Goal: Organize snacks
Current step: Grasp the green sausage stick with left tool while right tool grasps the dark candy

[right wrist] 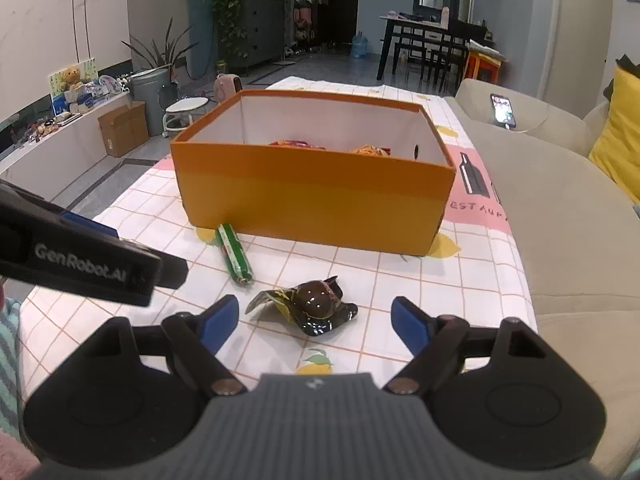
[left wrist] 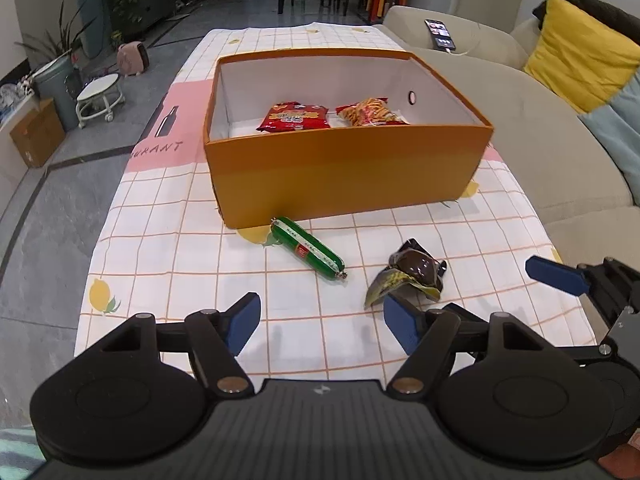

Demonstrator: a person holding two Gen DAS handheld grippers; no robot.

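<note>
An orange box [left wrist: 348, 168] [right wrist: 312, 196] stands on the checked tablecloth, holding a red snack bag [left wrist: 295, 117] and an orange-striped bag [left wrist: 370, 112]. In front of it lie a green sausage stick [left wrist: 308, 249] [right wrist: 235, 256] and a dark vacuum-packed snack [left wrist: 412, 272] [right wrist: 316, 302]. My left gripper [left wrist: 322, 322] is open above the cloth, the sausage ahead of it and nothing between its fingers. My right gripper [right wrist: 316, 322] is open just short of the dark snack, which lies ahead between the blue fingertips [right wrist: 408, 322], untouched. One right-gripper fingertip [left wrist: 556, 276] shows at the left view's right edge.
A beige sofa [left wrist: 540, 128] with a yellow cushion [left wrist: 576, 60] and a phone [left wrist: 440, 35] runs along the table's right side. The floor drops off on the left, with a stool [left wrist: 100, 96], cardboard box [left wrist: 38, 136] and plants. The left gripper's body [right wrist: 80, 256] crosses the right view's left edge.
</note>
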